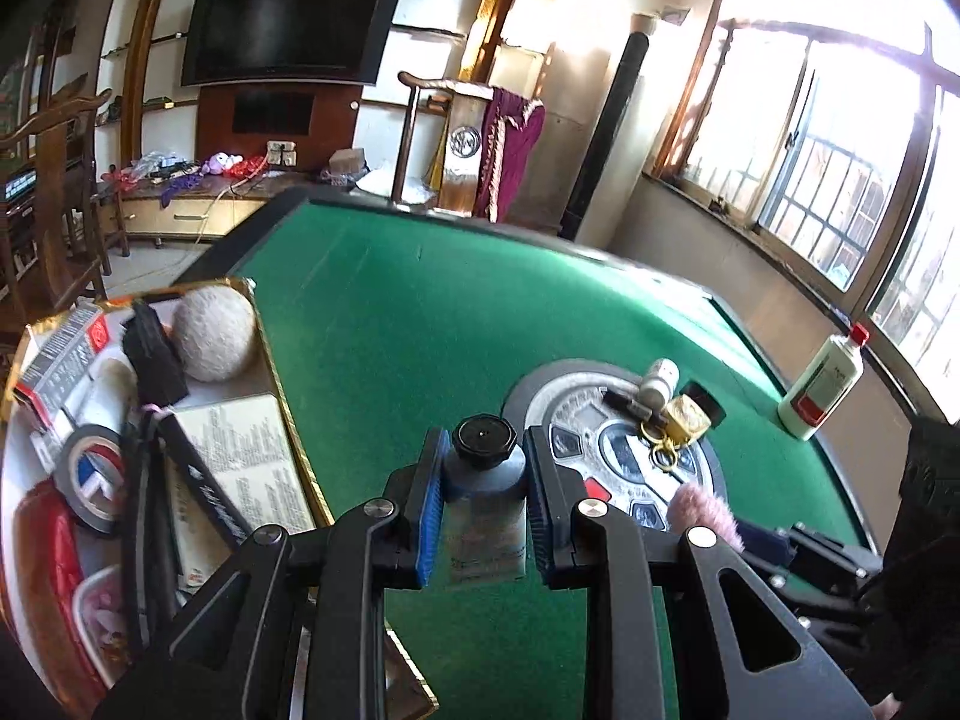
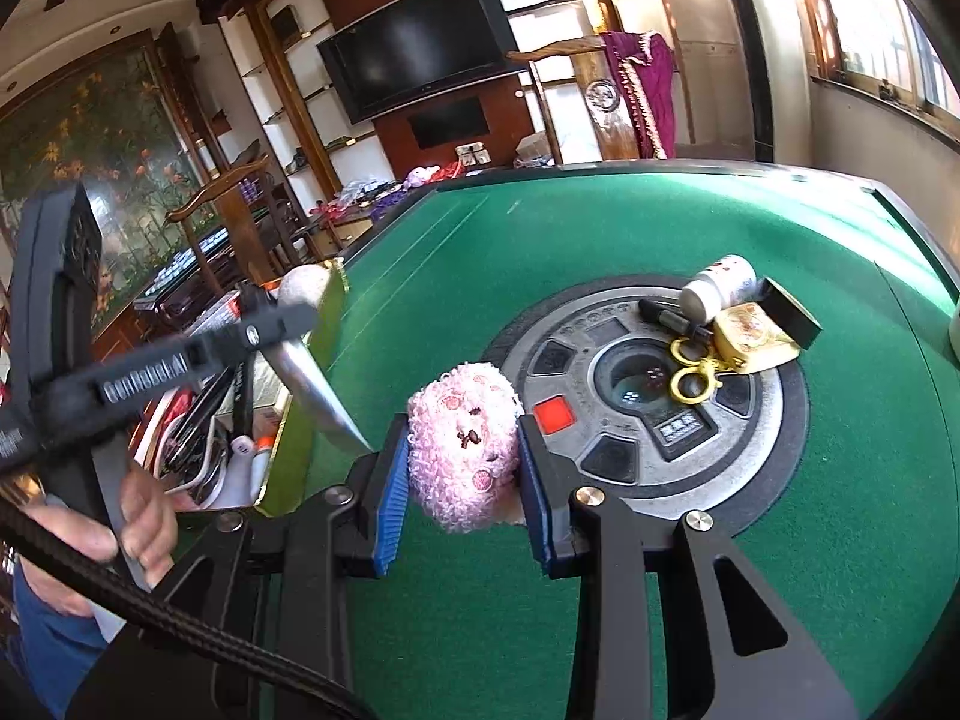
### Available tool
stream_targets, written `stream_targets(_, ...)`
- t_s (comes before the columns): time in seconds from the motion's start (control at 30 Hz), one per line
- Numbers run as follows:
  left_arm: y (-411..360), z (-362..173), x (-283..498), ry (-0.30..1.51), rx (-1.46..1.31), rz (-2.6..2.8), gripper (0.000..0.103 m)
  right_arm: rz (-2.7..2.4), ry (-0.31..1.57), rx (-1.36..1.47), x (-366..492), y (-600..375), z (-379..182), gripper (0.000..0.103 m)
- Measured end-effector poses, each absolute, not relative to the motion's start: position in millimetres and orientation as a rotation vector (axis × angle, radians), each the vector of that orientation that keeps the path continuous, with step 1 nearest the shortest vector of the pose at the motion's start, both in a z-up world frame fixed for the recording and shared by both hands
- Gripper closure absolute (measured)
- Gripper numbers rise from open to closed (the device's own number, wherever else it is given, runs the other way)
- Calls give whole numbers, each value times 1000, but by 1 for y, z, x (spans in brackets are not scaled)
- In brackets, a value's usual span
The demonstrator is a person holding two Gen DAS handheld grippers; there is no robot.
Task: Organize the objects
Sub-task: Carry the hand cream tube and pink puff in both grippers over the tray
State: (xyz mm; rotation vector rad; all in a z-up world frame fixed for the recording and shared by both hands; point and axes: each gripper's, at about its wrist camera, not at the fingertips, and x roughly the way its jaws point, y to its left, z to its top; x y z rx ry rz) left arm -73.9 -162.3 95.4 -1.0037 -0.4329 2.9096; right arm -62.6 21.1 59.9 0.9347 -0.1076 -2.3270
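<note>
I'm holding two items at once. Left gripper [image 1: 483, 504] is pinching a tube [image 1: 485, 516] with a black cap, cap pointing away from me, long axis running along the fingers. Right gripper [image 2: 462, 474] is pinching a pink fluffy toy [image 2: 465, 441], pads pressing both its sides.

The gold-rimmed tray [image 1: 282, 396] is sitting to the left of both grippers, on the green tabletop [image 1: 420, 312]. My left gripper is the nearer one, just beside the tray's right rim, so I'm guessing the tube goes in first.

Left out on the round centre panel [image 2: 756, 450], I'm counting one white bottle [image 2: 717, 288], one black pen [image 2: 666, 318], one gold keyring charm [image 2: 750, 336], one black box [image 2: 792, 309]. One white bottle with a red cap [image 1: 825, 381] is standing apart near the far right edge.
</note>
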Motion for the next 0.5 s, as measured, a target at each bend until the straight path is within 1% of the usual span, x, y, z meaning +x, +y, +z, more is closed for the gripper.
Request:
stream_targets(0.17,-194,114,-62,-511,-927,2969,82,-2286,-60,898,-47,-4,65,72)
stream_targets(0.5,-269,120,-50,-714,-881,3058,82,-2147,8,868,-25,-74,74,72)
